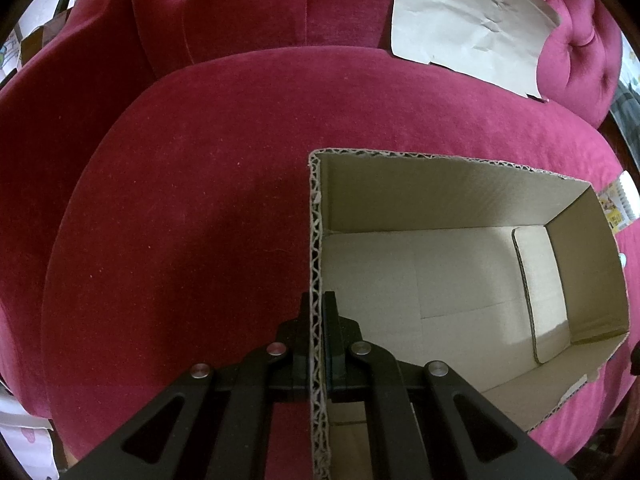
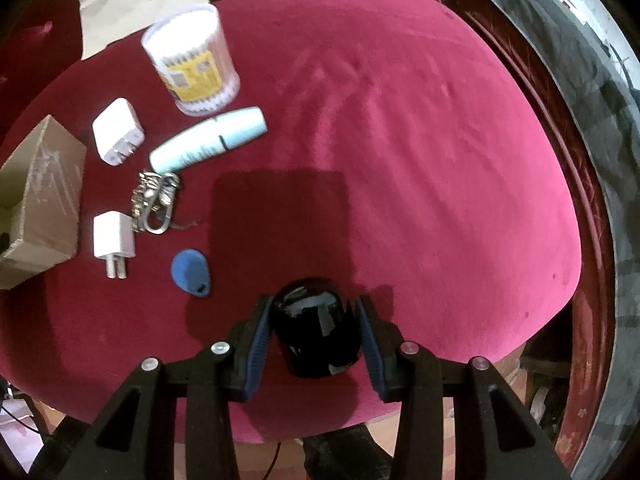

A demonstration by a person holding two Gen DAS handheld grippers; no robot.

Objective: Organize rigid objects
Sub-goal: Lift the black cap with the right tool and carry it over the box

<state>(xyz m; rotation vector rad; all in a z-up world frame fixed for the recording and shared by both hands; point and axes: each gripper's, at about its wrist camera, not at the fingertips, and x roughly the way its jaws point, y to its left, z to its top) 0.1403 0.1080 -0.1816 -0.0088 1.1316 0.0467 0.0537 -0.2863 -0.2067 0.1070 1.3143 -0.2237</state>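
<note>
My left gripper [image 1: 319, 300] is shut on the left wall of an open cardboard box [image 1: 316, 240] that rests on a red velvet seat; the box's inside shows only bare cardboard. In the right wrist view my right gripper [image 2: 314, 304] is open, its blue pads on either side of a glossy black rounded object [image 2: 314, 326] on the cushion, with small gaps. To the left lie a blue key fob [image 2: 191, 273], two white chargers [image 2: 114, 244] [image 2: 117, 132], a metal keychain [image 2: 154, 198], a pale blue tube [image 2: 210, 142] and a cotton swab tub [image 2: 192, 60].
The box corner [image 2: 44, 200] shows at the left edge of the right wrist view. A sheet of brown paper [image 1: 472, 20] leans on the sofa back. The red cushion [image 2: 420, 160] drops off at its right edge beside a dark wooden frame [image 2: 592, 200].
</note>
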